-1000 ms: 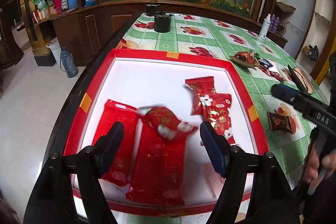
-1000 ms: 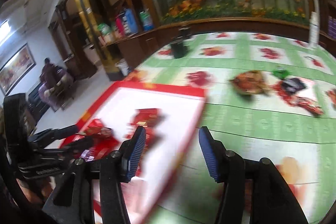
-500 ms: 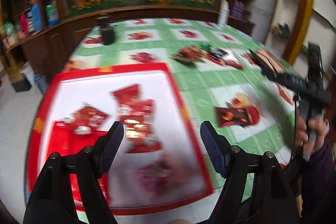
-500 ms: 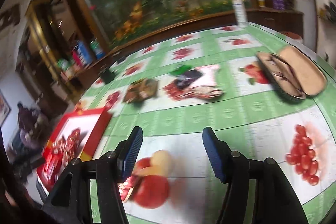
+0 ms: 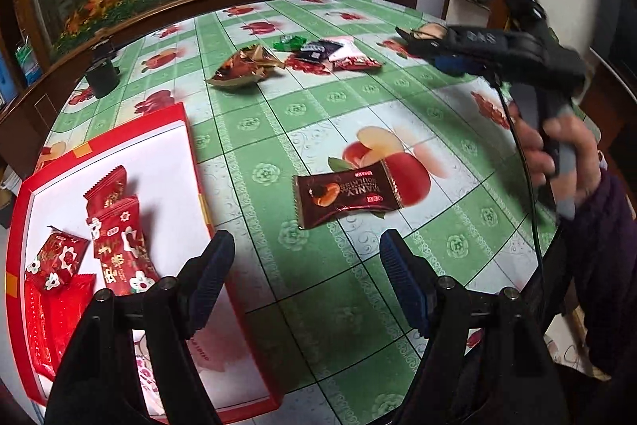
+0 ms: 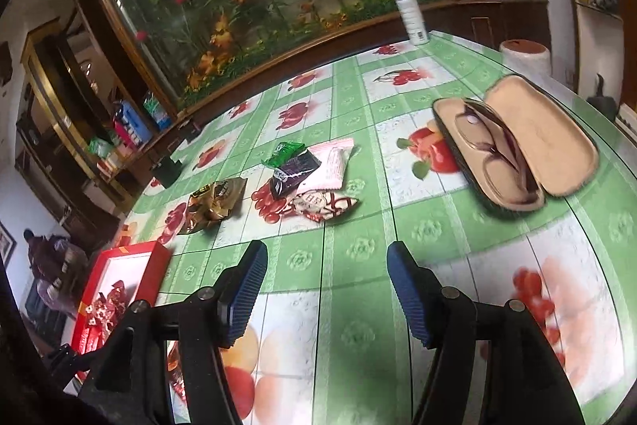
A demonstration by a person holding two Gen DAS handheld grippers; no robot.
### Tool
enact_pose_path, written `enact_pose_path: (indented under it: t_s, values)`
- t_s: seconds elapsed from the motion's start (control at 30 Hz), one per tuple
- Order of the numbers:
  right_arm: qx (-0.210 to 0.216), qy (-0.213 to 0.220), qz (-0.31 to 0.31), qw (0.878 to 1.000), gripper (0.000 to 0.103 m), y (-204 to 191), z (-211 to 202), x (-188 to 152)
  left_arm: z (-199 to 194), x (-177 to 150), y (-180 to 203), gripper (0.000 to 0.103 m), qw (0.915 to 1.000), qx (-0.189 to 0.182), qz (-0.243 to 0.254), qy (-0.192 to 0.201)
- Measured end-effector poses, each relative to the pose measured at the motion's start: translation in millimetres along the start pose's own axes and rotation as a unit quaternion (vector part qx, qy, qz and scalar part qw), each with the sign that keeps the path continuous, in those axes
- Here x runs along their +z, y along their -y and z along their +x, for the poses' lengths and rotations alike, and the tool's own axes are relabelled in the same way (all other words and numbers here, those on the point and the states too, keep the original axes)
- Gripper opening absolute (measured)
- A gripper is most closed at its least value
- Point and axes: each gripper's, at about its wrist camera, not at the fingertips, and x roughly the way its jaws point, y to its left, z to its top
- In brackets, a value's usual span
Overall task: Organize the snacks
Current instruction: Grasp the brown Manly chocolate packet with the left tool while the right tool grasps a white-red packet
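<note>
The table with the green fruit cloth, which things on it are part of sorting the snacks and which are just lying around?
Part of the job:
red tray
red snack packets in the tray
brown snack packet
gold wrapper
pile of small snack packets

Just lying about:
open glasses case with glasses
white spray bottle
black cup

A glossy tabletop printed with green checks and red fruit carries an open tan-lined glasses case with folded brown spectacles inside. A tall white spray bottle stands at the far edge, a small black pot toward the left. Behind runs a dark wooden planter of orange flowers.
</note>
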Motion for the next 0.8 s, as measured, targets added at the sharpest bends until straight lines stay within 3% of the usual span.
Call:
enact_pose_path:
  t_s: [0.13,0.37,0.6,0.8]
  values:
    - [-0.011,-0.025,-0.020,0.999,0.068,-6,20,8,5,-1,3,0.075,1.0000,-0.004,0.000,-0.009]
    - [-0.021,-0.030,-0.064,0.997,0.069,-29,46,26,10,-4,10,0.075,0.9996,-0.021,-0.008,-0.019]
    - [-0.020,-0.048,-0.065,0.996,0.068,-35,86,48,9,-1,12,0.075,0.9983,-0.041,-0.032,-0.028]
    - [-0.029,-0.106,-0.094,0.989,0.053,-36,110,38,11,3,12,0.075,0.9961,-0.047,-0.065,-0.036]
